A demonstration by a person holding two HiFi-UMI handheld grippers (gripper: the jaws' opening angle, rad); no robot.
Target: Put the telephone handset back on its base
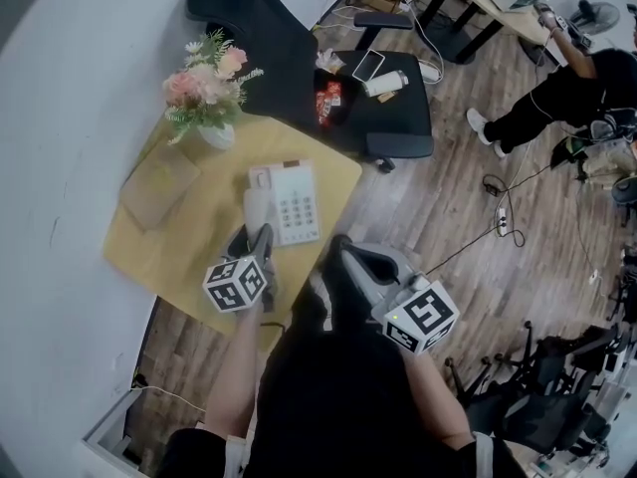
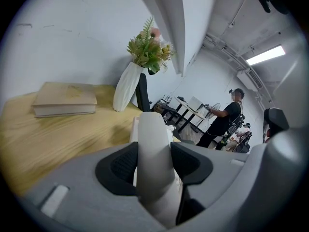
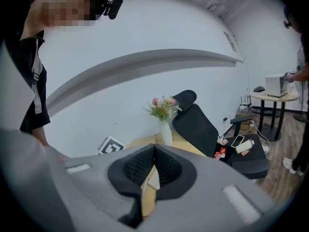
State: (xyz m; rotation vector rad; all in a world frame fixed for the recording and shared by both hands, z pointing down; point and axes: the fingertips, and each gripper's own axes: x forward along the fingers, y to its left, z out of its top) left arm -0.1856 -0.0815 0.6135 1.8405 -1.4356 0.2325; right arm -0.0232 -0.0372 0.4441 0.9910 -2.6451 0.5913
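Handset [image 1: 257,210] placement looks to be the step in hand. The left tongs [image 1: 257,241] are clenched on the white handset's near end, and it lies along the left side of the base [image 1: 299,205], beside the keypad, on the yellow desk [image 1: 179,257]. Whether it sits fully in the cradle I cannot tell. To do this well, hold the handset parallel to the base's long edge, lower both ends evenly so neither rides up on the rim, and let go only once it rests flat; a skewed release would likely leave it perched. The right tongs [image 1: 338,255] are pressed together with nothing between them, off the desk's near edge, and could steady the base if it slides. As for containers, a white vase [image 1: 217,134] at the desk's far corner holds pink flowers [image 1: 204,80] and greenery; the black chair [image 1: 398,118] beyond carries a smartphone [image 1: 368,65], a bottle [image 1: 386,83] and red packets [image 1: 328,98] on its seat
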